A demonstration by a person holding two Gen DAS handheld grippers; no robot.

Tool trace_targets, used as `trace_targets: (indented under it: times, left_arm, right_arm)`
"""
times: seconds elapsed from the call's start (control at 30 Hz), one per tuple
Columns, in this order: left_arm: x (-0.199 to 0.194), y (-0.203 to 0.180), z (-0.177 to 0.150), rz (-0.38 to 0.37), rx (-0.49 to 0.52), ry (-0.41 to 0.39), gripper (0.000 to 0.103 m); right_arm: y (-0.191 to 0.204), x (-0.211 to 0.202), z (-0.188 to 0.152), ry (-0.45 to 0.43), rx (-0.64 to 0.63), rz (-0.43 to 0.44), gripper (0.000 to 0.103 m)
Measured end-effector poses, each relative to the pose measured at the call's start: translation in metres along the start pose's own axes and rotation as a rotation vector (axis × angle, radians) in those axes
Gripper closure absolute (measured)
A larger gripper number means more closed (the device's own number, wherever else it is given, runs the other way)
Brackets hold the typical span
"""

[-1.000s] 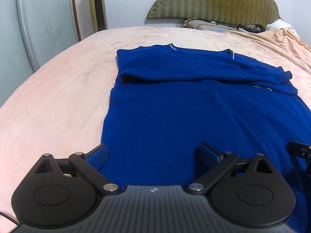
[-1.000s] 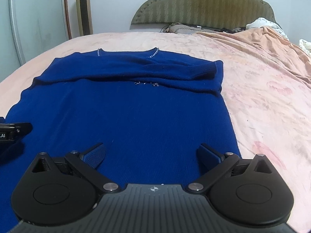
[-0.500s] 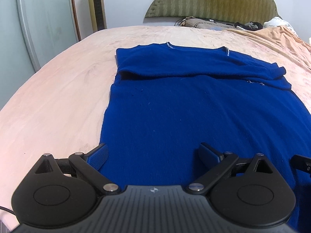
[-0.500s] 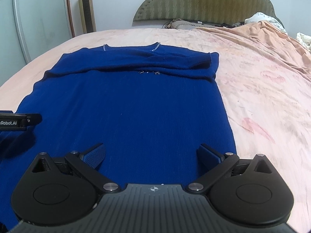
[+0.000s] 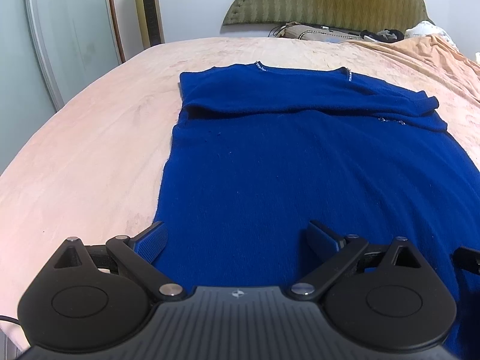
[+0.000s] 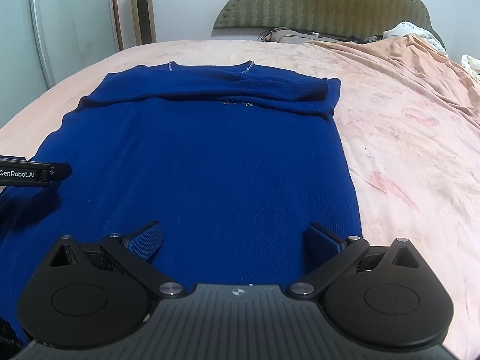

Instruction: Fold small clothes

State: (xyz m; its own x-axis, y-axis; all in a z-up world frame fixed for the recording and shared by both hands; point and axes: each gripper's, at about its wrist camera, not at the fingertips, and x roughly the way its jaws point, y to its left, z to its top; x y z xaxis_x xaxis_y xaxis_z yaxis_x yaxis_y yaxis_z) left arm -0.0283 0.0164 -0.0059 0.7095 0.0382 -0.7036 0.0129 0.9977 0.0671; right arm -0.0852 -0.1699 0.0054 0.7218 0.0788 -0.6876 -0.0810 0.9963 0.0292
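Observation:
A dark blue knit top lies flat on the bed, neckline at the far end, both sleeves folded across the chest. My left gripper is open above the garment's near left part, its left finger over the garment's left edge. My right gripper is open over the near right part, its right finger close to the right side edge. Nothing sits between either pair of fingers. The left gripper's finger shows at the left of the right wrist view. The near hem is hidden under both grippers.
The pink bedspread surrounds the garment. A crumpled orange blanket lies at the back right. The green headboard with pillows and clutter stands behind. A glass door and a gold tower fan stand at the left.
Both grippers have drawn back toward the near end and lifted a little, so more of the top shows. The jaws stay open. The garment has not moved.

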Motion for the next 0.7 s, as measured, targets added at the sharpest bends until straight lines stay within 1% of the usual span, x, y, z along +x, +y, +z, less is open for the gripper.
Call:
trace_targets:
  times: [0.4, 0.57, 0.7]
  left_arm:
    - [-0.005, -0.002, -0.004, -0.005, 0.012, -0.004, 0.003]
    - [-0.008, -0.003, -0.005, -0.009, 0.02, -0.01, 0.003]
    - [-0.011, -0.004, -0.006, -0.011, 0.03, -0.018, 0.003]
  right_arm:
    - [-0.001, -0.004, 0.0, 0.001, 0.006, -0.004, 0.001]
    - [-0.007, -0.008, 0.002, -0.011, 0.041, -0.026, 0.0]
    - [-0.017, -0.007, 0.002, -0.007, 0.095, -0.038, 0.0]
